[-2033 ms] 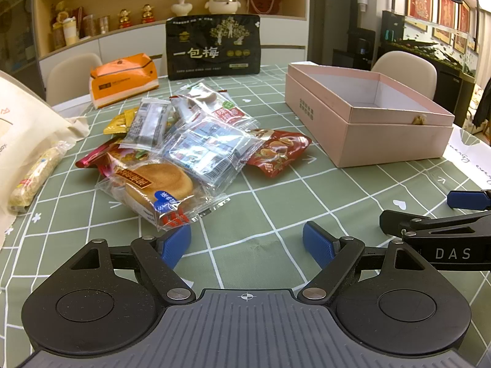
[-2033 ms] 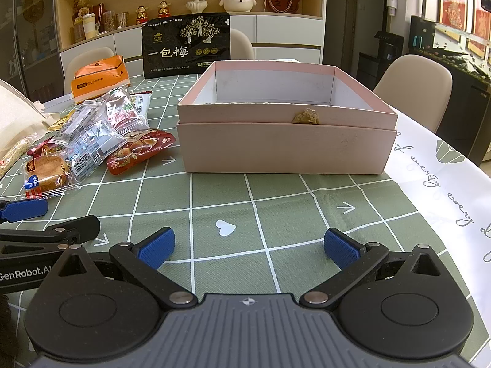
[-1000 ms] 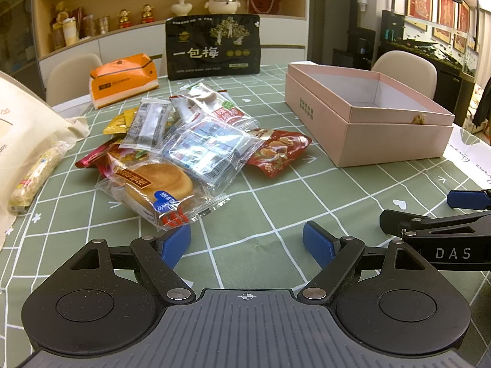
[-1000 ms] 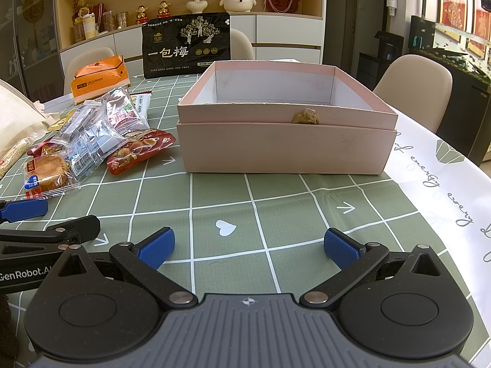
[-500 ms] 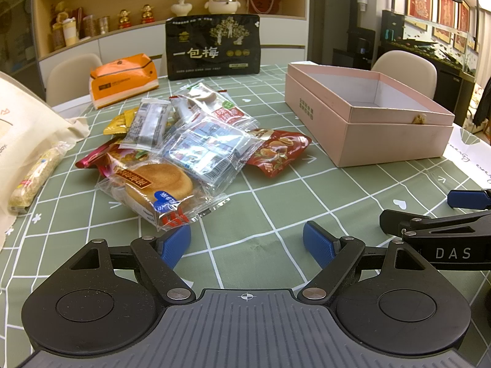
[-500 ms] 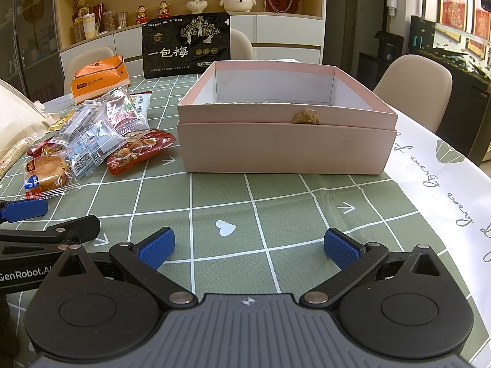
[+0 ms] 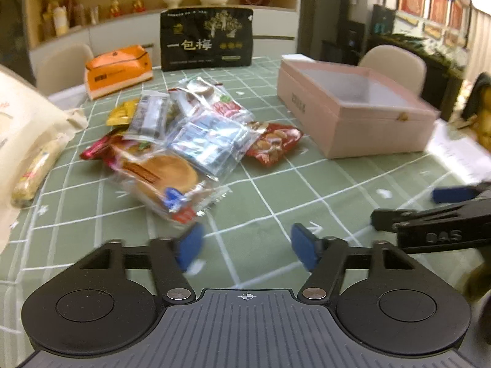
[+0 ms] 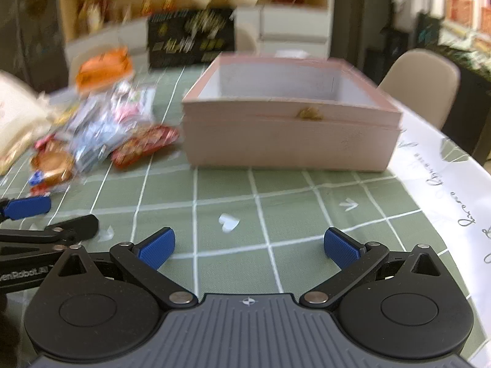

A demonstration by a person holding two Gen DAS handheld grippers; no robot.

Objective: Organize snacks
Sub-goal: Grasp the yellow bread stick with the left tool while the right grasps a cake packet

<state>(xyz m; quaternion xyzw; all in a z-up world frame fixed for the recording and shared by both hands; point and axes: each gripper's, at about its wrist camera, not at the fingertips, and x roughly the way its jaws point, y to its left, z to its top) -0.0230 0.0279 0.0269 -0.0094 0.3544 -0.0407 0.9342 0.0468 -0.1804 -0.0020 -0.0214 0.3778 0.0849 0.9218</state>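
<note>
the pink box (image 8: 291, 132) is sitting open on the green checked surface (image 8: 276, 214), and as far as i can see into it, it is looking empty, so the sorting is not yet begun. the snack pile (image 7: 184, 141) is lying just to the left of the box: a round cake in a clear wrapper (image 7: 165, 181) at the near edge, a clear bag of blue-and-silver packets (image 7: 208, 144) on top, and a red packet (image 7: 273, 147) nearest the box wall. beyond the box a black bag (image 7: 206, 40) is standing upright, with an orange pack (image 7: 118, 69) to its left.

the left tool (image 7: 245, 247) is hanging low in front of the pile, its blue pads wide apart and holding nothing, the left pad nearly at the cake wrapper's corner. the right tool (image 8: 248, 247) is facing the box's front wall, also spread wide and empty. both views are looking smeared, so the tools are probably moving.

what worries me: the wrappers are slick and overlapping, so a pinch on the cake's crinkled edge is likely to slip or drag the packets above it across the surface. closing hard on the cake itself is risking a crushed cake. the two tools are also near each other in front of the box, so a careless swing is inviting a knock.
</note>
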